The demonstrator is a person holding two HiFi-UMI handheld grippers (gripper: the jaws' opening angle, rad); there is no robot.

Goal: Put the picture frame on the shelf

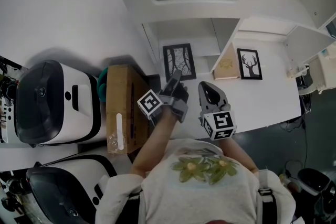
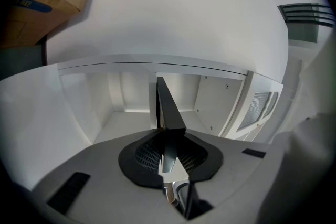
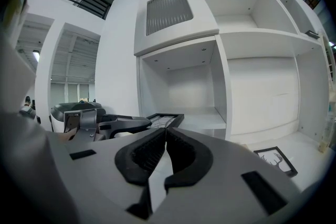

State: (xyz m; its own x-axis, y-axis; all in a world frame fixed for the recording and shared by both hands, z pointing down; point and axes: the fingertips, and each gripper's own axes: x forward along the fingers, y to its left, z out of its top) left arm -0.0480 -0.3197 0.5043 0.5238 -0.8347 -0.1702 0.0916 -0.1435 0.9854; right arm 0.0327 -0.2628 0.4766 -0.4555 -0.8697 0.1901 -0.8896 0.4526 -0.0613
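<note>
The picture frame shows its tree print only in the head view. In the left gripper view it is a thin dark edge, its near end buried between the pads. The left gripper clamps that end. The frame's long axis runs straight out from the jaws into the lower compartment of the shelf; whether it touches the board is unclear. The right gripper is beside it, jaws pressed together on nothing.

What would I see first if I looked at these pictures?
The left gripper pinches a black picture frame with a bare-tree drawing in its fingers, right in front of the white shelf. To the right, a deer picture sits on the white surface, and the right gripper hangs shut and empty.
</note>
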